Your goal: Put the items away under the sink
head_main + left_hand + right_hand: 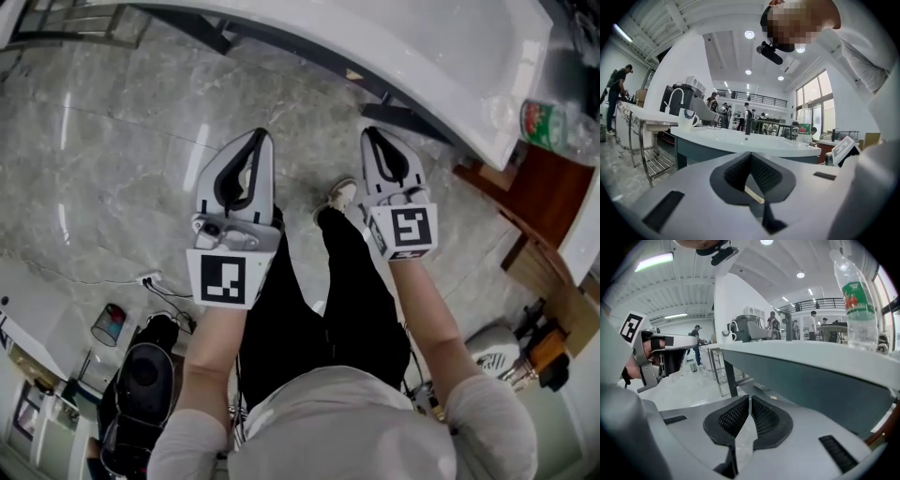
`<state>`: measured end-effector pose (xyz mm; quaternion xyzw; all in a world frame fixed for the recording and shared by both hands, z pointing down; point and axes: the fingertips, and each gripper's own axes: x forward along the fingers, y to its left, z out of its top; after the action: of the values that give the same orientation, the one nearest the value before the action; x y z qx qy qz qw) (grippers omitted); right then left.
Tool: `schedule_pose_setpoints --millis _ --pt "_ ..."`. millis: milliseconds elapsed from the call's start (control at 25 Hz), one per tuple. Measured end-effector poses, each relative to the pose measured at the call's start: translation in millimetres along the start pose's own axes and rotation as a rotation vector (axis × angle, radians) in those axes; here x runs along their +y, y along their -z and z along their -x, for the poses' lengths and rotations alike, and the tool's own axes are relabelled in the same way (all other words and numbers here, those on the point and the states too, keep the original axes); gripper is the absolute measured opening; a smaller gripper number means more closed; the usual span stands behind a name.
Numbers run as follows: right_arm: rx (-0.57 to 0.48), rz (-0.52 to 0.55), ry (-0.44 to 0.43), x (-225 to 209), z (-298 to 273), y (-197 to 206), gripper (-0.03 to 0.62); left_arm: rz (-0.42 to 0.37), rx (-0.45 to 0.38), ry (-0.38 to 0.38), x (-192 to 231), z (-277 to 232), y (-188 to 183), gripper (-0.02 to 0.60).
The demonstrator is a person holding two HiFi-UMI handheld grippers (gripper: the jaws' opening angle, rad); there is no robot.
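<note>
1. Head view: the person holds both tools over a grey marble floor (112, 159).
   - The left gripper (260, 139) and the right gripper (372, 134) point forward, side by side but apart.
   - Each carries a white cube with black square markers.
   - A white sink counter (450, 47) runs along the top right.
   - A clear plastic bottle with a green label (544, 125) is at the right end of this surface, above a brown wooden cabinet (553, 192).
   - The bottle is well apart from both grippers.

2. Left gripper view: the jaws are clenched, their dark ribbed pads (736, 171) meet at the tip, and nothing is between them.
   - Beyond them lies the white surface of the sink.
   - A white mug (686, 119) is near its left end and a dark tap (747, 127) is in the middle.
   - The bottle is far at the right, small.

3. Right gripper view: these jaws are also clenched, with only a thin slit between the pads (764, 418), and they grasp nothing.
   - The bottle stands upright on the white surface, above and to the right of the jaws.
   - The left gripper shows at the left edge.
</note>
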<state>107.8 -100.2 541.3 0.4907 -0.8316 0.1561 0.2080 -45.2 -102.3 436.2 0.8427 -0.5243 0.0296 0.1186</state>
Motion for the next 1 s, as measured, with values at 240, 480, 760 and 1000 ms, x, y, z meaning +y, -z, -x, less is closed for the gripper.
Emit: schedule_pose_setpoints --millis 240,480,760,1000 --pt "-0.077 0.024 -0.002 2.2 33.5 -67.8 0.046 0.01 -0.019 -0.005 -10.5 10.7 -41.3 0.003" --pt "-0.14 0.026 0.015 -4.8 74.5 -122.8 0.046 0.026 -0.047 -0.014 -25.6 16.1 -74.8 0.003" --pt "-0.258 0.055 -0.006 -2.1 108.8 -195.4 0.046 0.009 -0.116 -0.007 -27.7 19.5 -128.9 0.003" --pt "-0.337 0.07 0.014 -10.9 158.5 -244.5 0.046 -0.014 -0.125 0.041 -51.1 32.6 -168.8 0.003"
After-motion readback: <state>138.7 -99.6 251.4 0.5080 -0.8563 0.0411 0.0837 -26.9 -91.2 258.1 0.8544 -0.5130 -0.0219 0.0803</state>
